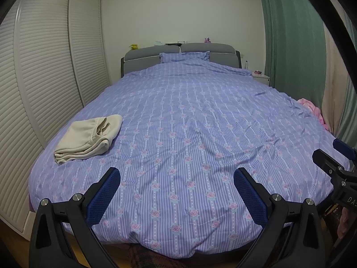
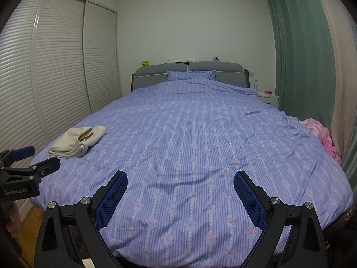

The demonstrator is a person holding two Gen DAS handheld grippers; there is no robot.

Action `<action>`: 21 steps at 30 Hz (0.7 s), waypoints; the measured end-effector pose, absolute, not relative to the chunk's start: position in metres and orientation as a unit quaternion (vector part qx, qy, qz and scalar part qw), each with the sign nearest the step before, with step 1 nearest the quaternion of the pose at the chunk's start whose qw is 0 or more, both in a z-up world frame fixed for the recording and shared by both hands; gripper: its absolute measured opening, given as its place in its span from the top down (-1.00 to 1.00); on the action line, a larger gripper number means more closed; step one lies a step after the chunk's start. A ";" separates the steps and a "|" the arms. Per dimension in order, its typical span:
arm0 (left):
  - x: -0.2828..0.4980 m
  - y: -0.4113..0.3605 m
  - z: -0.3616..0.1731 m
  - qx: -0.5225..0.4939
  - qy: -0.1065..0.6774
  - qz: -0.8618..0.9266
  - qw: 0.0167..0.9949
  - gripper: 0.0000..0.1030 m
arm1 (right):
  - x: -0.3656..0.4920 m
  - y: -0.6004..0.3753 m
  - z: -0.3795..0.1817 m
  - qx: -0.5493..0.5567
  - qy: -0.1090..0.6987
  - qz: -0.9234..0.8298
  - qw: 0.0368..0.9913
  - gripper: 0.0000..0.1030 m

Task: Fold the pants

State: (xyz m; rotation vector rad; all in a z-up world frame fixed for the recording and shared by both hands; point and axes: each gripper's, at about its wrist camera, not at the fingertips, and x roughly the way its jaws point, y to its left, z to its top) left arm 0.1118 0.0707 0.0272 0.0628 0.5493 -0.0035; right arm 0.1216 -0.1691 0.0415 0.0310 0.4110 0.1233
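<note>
Cream pants (image 1: 89, 138) lie folded in a compact stack on the left side of the bed (image 1: 189, 134), waistband opening facing up; the right wrist view shows the pants (image 2: 78, 141) there too. My left gripper (image 1: 176, 174) hovers open over the foot of the bed, well short of the pants, nothing between its blue pads. My right gripper (image 2: 180, 177) is open as well, held over the foot of the bed to the right of the left one. Each gripper shows at the edge of the other's view: right gripper (image 1: 334, 158), left gripper (image 2: 33, 158).
The purple floral duvet covers the whole bed. A pink garment (image 2: 321, 136) lies at the right edge by the green curtain (image 2: 301, 55). Louvred wardrobe doors (image 1: 44, 67) stand close on the left. A pillow (image 1: 185, 57) and grey headboard are at the far end, with a nightstand (image 2: 268, 97).
</note>
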 end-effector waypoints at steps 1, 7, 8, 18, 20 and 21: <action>0.111 0.070 0.027 0.031 0.270 -0.001 0.962 -1.00 | 0.121 -0.168 0.041 0.015 0.204 0.061 0.977 -0.89; 0.112 0.072 0.028 0.035 0.268 -0.005 0.963 -1.00 | 0.122 -0.168 0.041 0.017 0.203 0.058 0.977 -0.89; 0.112 0.072 0.028 0.036 0.268 -0.005 0.963 -1.00 | 0.121 -0.169 0.041 0.016 0.203 0.060 0.977 -0.89; 0.118 0.078 0.024 0.038 0.275 -0.007 0.961 -1.00 | 0.121 -0.169 0.039 0.018 0.207 0.058 0.977 -0.89; 0.119 0.080 0.024 0.037 0.277 -0.007 0.960 -1.00 | 0.122 -0.168 0.038 0.018 0.209 0.058 0.976 -0.89; 0.120 0.081 0.023 0.036 0.278 -0.007 0.960 -1.00 | 0.123 -0.167 0.037 0.018 0.210 0.058 0.976 -0.89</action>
